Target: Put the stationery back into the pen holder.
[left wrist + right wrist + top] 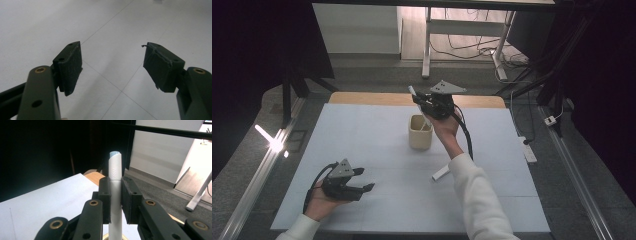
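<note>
Item: white pen (115, 195), capped, blue-grey at its tip, stood near upright and pinched at mid-barrel between the pads of the right tongs (115, 202), held above the beige cup (420, 132) at the middle of the desk (362, 130). The cup's rim showed just under the pen's lower end in the right gripper view; whether the pen touched the cup could not be told. The upright hold over the open mouth suited, by judgement, either lowering the pen into the cup or lifting it out. A second white pen-like stick (441, 172) lay flat on the desk near the person's right sleeve (477, 195), apart from the cup. Left tongs (364, 180) rested low at the near left of the desk, jaws spread wide with nothing between them, over bare white surface; judged idle, kept clear of the working hand.
</note>
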`<state>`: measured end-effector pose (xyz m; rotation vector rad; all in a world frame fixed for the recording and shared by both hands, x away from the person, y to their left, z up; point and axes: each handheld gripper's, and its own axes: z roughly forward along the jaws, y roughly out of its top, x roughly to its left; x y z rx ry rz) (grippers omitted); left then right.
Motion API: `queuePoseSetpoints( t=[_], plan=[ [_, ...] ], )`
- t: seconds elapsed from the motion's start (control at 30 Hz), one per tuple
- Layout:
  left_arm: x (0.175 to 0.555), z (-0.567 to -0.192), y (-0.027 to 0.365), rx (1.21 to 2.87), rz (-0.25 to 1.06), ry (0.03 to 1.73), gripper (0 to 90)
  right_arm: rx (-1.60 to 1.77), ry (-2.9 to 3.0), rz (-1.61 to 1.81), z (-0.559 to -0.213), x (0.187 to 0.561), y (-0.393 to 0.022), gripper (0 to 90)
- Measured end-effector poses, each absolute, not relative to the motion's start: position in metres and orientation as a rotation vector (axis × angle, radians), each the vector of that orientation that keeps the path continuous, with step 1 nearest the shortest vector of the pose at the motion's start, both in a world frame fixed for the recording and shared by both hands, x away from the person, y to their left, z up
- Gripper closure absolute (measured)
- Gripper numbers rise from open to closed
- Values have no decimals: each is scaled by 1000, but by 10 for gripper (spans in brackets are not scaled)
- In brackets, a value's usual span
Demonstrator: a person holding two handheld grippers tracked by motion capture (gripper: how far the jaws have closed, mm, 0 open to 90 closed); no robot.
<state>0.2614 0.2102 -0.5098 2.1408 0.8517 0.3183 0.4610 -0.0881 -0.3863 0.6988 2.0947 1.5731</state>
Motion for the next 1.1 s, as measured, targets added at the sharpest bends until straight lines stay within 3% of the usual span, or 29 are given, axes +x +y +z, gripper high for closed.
queuePoseSetpoints(
  t=[0.9,1.1],
  plan=[
    [262,-511,211,2141,315,851,310,756,2095,1552,-406,482,-81,770],
    [263,-512,211,2144,314,853,310,769,2092,1511,-407,480,-87,622]
  ],
)
